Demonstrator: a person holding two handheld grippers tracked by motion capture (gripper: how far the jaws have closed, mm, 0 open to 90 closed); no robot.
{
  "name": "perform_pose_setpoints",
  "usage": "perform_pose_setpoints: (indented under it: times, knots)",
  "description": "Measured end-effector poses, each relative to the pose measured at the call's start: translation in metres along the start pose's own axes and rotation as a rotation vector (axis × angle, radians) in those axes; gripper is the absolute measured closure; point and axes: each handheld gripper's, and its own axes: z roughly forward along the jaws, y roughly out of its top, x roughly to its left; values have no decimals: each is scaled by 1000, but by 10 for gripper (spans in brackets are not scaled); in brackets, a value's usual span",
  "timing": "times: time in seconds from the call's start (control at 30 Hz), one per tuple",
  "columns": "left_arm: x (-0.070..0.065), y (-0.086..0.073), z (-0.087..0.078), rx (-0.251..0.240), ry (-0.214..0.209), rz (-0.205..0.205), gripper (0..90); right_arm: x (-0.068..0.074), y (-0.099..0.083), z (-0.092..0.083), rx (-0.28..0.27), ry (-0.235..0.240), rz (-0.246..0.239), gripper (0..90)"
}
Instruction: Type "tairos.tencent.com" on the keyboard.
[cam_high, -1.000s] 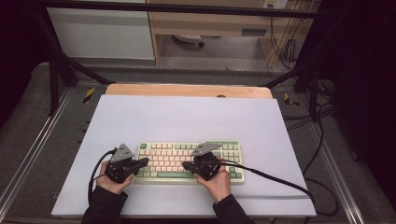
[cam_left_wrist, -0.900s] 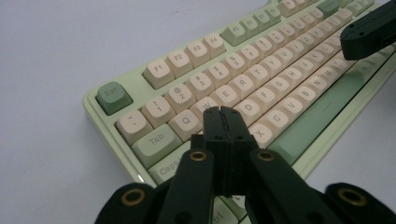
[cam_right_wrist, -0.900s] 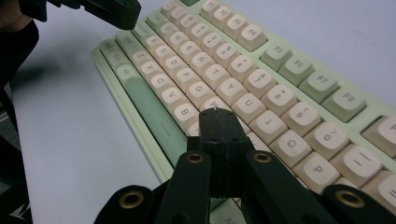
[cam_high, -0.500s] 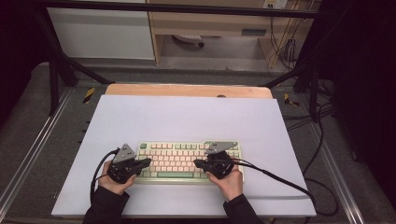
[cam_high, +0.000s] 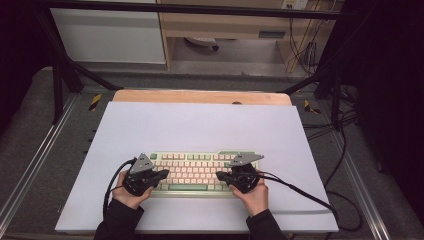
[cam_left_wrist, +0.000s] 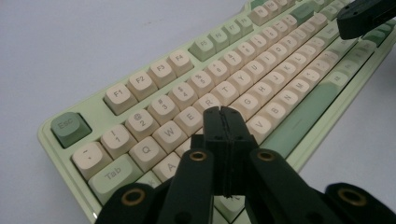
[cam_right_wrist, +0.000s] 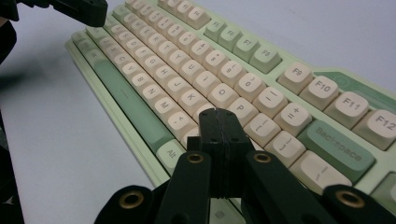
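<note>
A pale green keyboard (cam_high: 197, 159) with cream keys lies near the front of the white mat. My left gripper (cam_high: 165, 174) hovers over its left end, jaws shut and empty, pointing right. In the left gripper view its tips (cam_left_wrist: 222, 113) sit just above the home-row keys near D and F on the keyboard (cam_left_wrist: 154, 74). My right gripper (cam_high: 219, 176) is over the right part, shut and empty, pointing left. In the right gripper view its tips (cam_right_wrist: 218, 115) hang above keys near L and P on the keyboard (cam_right_wrist: 243, 51). I cannot tell whether either touches a key.
The white mat (cam_high: 200, 125) covers a wooden table (cam_high: 200, 96) with bare room behind and beside the keyboard. Black cables (cam_high: 310, 197) trail from both grippers. Metal frame rails (cam_high: 30, 165) and floor cables (cam_high: 325, 125) border the table.
My right gripper has slid to the right along the keyboard. The left gripper has stayed nearly where it was. Both stay shut.
</note>
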Motion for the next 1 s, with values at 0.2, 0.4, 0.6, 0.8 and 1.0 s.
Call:
perform_pose_setpoints:
  times: [0.2,0.4,0.6,0.8,1.0]
  knots:
    - [-4,5,9,9,-9,6,899,-3,-5,-2,3,-3,10,900]
    - [-5,3,14,17,-17,8,899,-4,-7,-2,-1,0,10,900]
    - [-6,0,18,27,-20,13,899,-4,-7,-4,-4,-1,7,900]
    - [-9,-2,23,41,-29,25,899,-3,-8,-4,-7,2,2,900]
    - [-12,-3,26,50,-39,33,899,-3,-8,-5,-6,0,4,900]
